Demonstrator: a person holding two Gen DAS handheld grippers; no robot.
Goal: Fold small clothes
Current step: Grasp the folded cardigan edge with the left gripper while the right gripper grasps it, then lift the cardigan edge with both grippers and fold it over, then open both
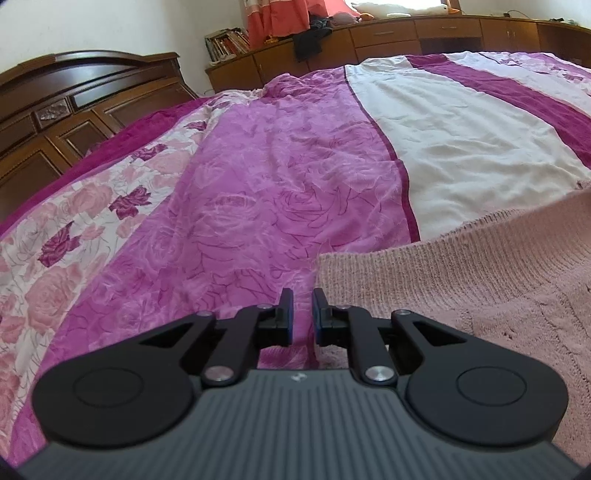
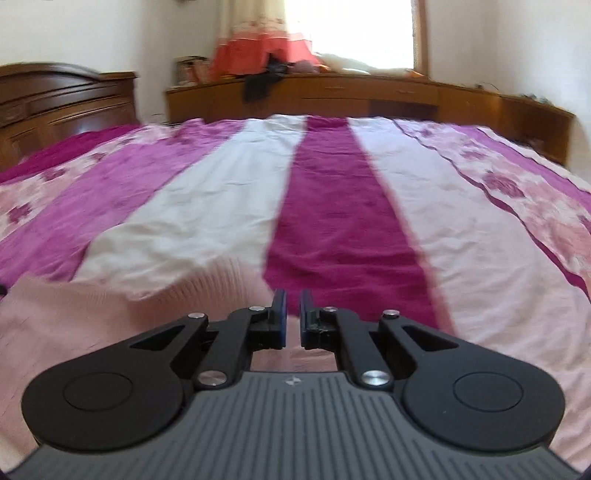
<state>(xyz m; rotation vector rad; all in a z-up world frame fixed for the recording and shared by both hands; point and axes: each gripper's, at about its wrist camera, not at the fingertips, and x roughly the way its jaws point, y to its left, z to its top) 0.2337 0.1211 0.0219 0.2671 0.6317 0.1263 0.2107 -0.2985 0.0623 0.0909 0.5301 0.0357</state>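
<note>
A pale pink knitted sweater (image 1: 461, 280) lies on the bed at the lower right of the left wrist view, ribbed hem toward the headboard side. My left gripper (image 1: 303, 295) hovers at the sweater's left edge, its jaws a narrow gap apart with only bedspread showing between them. In the blurred right wrist view the same sweater (image 2: 92, 325) fills the lower left and runs under my right gripper (image 2: 293, 295). Its jaws also stand slightly apart, and no cloth shows between them.
The bed carries a striped bedspread (image 1: 258, 184) in magenta, white and rose print. A dark wooden headboard (image 1: 74, 96) stands at the left. Low wooden cabinets (image 1: 406, 33) with books (image 1: 229, 42) and dark clothes (image 1: 310, 40) line the far wall, under a bright window (image 2: 351, 29).
</note>
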